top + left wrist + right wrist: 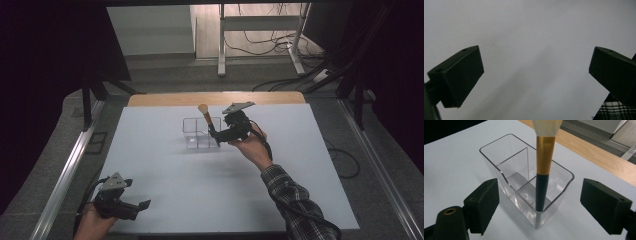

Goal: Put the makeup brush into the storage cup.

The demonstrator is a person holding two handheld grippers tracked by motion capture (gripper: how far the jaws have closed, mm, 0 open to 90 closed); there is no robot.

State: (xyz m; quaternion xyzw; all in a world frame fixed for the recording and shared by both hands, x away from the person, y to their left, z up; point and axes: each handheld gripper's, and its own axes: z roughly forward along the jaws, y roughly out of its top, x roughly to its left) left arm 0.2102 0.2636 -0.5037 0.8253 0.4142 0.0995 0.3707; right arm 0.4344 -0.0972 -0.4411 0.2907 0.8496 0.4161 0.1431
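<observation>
Dark curtains close both sides of the room, and behind the table a metal desk frame stands among loose cables on the grey floor. White, matte sheet covers the table, with a strip of pale wood showing along its far edge.

Near the far middle stands a clear plastic organizer, a small rectangular box with rounded corners and thin inner walls that divide it into compartments. A makeup brush stands inside it, in the compartment nearest to the right tool, leaning a little. Its handle is black at the bottom, then a shiny gold metal collar, then pale soft bristles on top.

The right tool is held just beside the organizer. Its two black jaws are wide apart, one on each side of the box, and they grip nothing. The left tool rests at the near left corner of the table, also wide open and empty, far from the work.

I judge that the brush is placed and released. The next move probably asks only for drawing the hand straight back, without touching the light, smooth box, which could slide or tip easily.
</observation>
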